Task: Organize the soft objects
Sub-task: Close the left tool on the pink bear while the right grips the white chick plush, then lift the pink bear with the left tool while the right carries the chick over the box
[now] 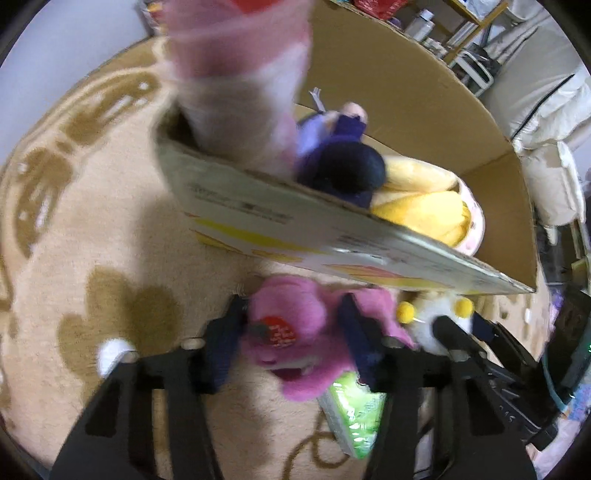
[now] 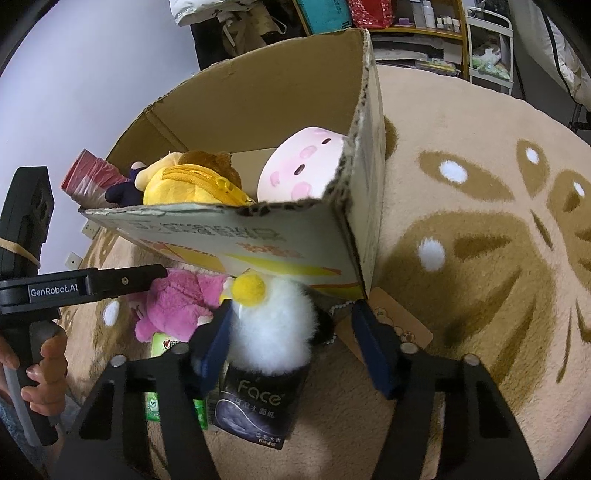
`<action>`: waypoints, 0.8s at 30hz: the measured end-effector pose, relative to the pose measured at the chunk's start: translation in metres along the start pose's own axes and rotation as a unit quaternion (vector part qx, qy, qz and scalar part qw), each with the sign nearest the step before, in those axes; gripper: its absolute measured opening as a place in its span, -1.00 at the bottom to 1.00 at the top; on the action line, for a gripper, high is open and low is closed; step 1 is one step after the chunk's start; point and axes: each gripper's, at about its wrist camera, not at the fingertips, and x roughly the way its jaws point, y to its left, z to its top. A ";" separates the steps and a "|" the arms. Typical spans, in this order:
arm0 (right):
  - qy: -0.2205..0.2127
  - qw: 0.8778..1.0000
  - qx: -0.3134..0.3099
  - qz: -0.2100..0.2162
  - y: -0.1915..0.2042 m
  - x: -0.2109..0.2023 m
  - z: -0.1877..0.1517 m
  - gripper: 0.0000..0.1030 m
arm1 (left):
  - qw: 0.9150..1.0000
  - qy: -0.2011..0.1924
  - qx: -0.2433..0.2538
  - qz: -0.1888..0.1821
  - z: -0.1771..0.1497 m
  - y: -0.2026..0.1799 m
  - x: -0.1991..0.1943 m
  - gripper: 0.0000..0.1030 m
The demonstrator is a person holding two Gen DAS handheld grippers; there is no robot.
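Observation:
A cardboard box (image 1: 369, 240) (image 2: 373, 147) stands on the rug and holds a yellow plush (image 2: 188, 184) (image 1: 424, 206), a dark purple doll (image 1: 343, 162) and a pink round plush (image 2: 299, 166). My left gripper (image 1: 291, 332) is closed around a pink plush bear (image 1: 291, 332) (image 2: 177, 302) in front of the box. My right gripper (image 2: 291, 325) is wide open around a white fluffy toy (image 2: 273, 325) (image 1: 432, 325) with yellow pompoms; only its left finger seems to touch the toy.
A green tissue pack (image 1: 354, 417) (image 2: 162, 347) and a black tissue pack (image 2: 258, 402) lie on the beige rug (image 2: 480, 258) under the toys. A brown paper tag (image 2: 399, 325) lies by the box corner. Shelves (image 2: 424, 22) stand behind.

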 end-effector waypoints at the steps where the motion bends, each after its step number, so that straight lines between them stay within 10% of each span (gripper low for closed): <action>1: 0.000 1.000 -0.001 0.000 0.001 0.000 0.000 -0.04 | 1.000 0.002 -0.002 -0.003 -0.002 0.002 0.001 -0.20; 24: -0.029 0.999 -0.013 0.000 0.010 -0.021 -0.002 -0.31 | 0.999 -0.037 0.025 0.027 -0.017 -0.006 -0.026 -0.29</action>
